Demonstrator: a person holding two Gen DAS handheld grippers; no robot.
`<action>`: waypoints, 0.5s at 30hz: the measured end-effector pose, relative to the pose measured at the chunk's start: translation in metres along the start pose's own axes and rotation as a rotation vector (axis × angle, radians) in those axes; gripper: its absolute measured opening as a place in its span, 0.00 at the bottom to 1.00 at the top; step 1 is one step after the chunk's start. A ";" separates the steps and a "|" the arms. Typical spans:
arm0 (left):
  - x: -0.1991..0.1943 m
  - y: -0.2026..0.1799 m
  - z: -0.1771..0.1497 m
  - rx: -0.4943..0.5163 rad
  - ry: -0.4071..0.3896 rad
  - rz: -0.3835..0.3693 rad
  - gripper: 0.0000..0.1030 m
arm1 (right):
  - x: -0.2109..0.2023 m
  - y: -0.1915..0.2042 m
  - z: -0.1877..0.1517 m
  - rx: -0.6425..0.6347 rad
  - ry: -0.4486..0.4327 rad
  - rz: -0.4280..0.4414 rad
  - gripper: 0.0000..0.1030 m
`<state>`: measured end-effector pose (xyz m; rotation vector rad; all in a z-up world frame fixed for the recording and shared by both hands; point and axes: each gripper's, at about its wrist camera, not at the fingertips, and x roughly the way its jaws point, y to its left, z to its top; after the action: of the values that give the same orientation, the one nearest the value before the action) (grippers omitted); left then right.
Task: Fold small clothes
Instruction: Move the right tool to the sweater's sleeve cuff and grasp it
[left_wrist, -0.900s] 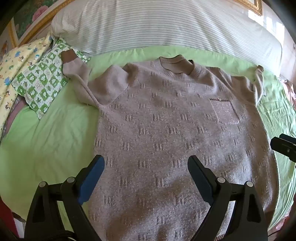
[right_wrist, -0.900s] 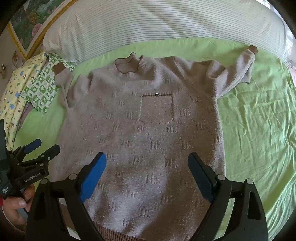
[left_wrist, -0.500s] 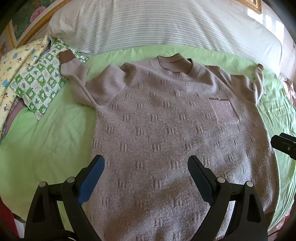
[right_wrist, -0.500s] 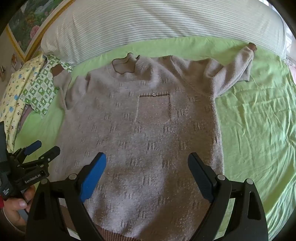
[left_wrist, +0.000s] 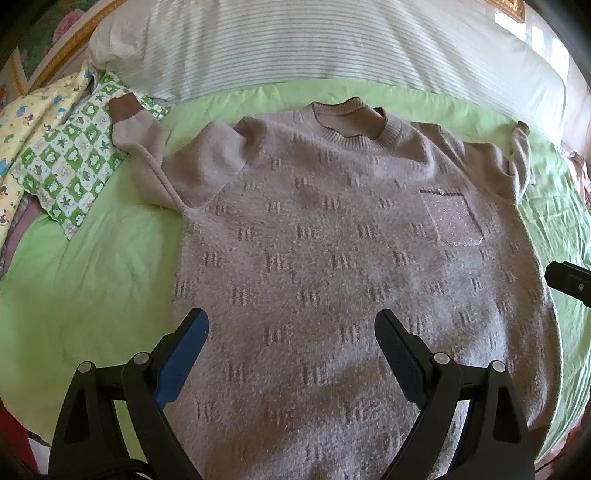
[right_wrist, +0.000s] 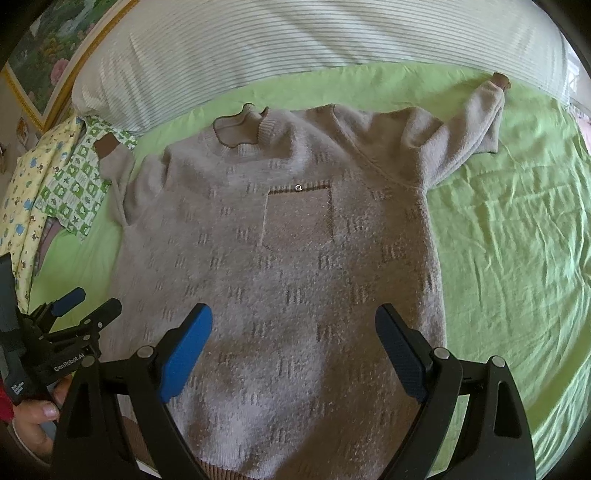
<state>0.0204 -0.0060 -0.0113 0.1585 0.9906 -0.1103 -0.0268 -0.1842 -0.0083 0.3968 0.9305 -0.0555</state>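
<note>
A beige knitted sweater (left_wrist: 332, 258) (right_wrist: 295, 280) with a chest pocket (left_wrist: 452, 219) (right_wrist: 297, 218) lies flat, front up, on a green bed sheet (left_wrist: 92, 280) (right_wrist: 517, 240). Its left sleeve (left_wrist: 147, 162) bends up toward the patterned cloths; its right sleeve (right_wrist: 472, 122) stretches toward the pillow. My left gripper (left_wrist: 291, 332) hovers open above the sweater's lower left part, nothing between its fingers. My right gripper (right_wrist: 293, 328) hovers open over the lower middle, also holding nothing. The left gripper (right_wrist: 86, 302) also shows at the left edge of the right wrist view, held by a hand (right_wrist: 33, 424).
A long striped pillow (left_wrist: 332, 48) (right_wrist: 314, 48) runs along the far side of the bed. A green checked cloth (left_wrist: 74, 166) and a yellow printed cloth (left_wrist: 26, 118) lie at the far left. A framed picture (right_wrist: 40, 55) hangs on the wall.
Both views have shifted slightly: the sweater sits a little further left and lower in frame. Both grippers stay open and above the sweater.
</note>
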 end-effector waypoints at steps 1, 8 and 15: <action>0.002 0.000 0.001 0.003 0.004 -0.002 0.89 | 0.001 -0.001 0.001 0.003 0.000 0.000 0.87; 0.016 -0.001 0.014 0.031 -0.002 -0.016 0.89 | 0.007 -0.010 0.008 0.053 0.000 -0.019 0.87; 0.036 -0.002 0.036 0.077 0.019 -0.042 0.89 | 0.007 -0.035 0.029 0.160 -0.037 -0.035 0.87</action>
<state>0.0693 -0.0153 -0.0219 0.2093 1.0099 -0.1858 -0.0078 -0.2257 -0.0090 0.5259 0.8996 -0.1692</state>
